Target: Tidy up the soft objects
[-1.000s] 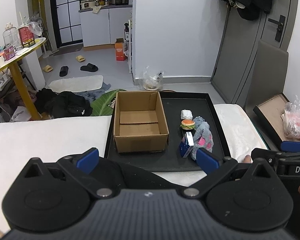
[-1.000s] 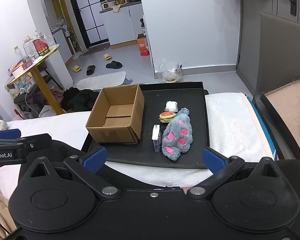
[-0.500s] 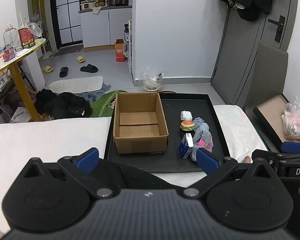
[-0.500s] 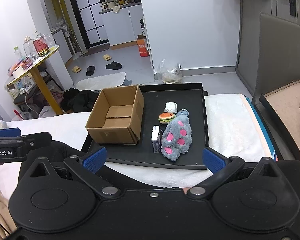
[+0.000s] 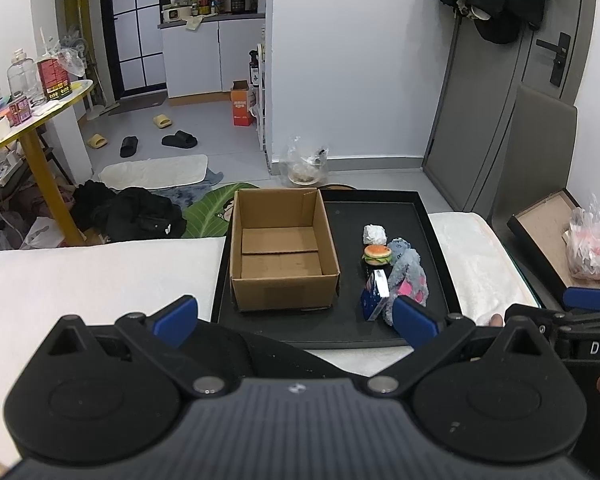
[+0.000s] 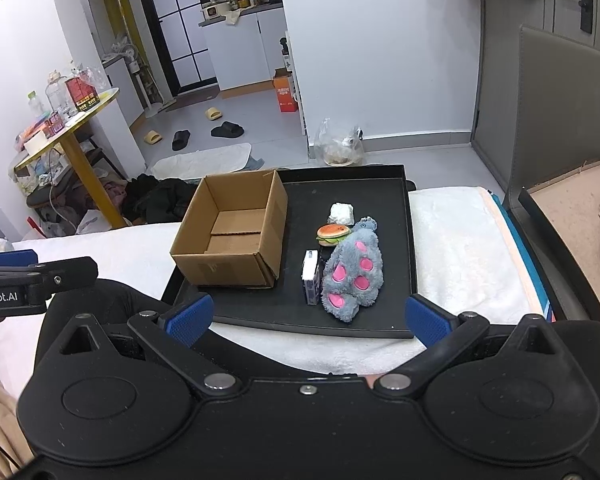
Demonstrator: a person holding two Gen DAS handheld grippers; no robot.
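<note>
Plush toy (image 6: 354,270): grey and furry with pink spots, lying lengthwise on the right half of the black tray (image 6: 406,248), head pointing away toward the far edge.
Burger toy (image 6: 332,234): small, tan bun over green filling, sitting flat just beside the plush toy's head, on its left.
White lump (image 6: 341,213): small, crumpled-looking, resting just beyond the burger toy; material hard to tell.
Blue and white packet (image 6: 311,277): standing on a long edge, lying close along the plush toy's left side.
Cardboard box (image 6: 230,234): brown, flaps open, sitting upright on the tray's left half, showing only its bare bottom.
</note>
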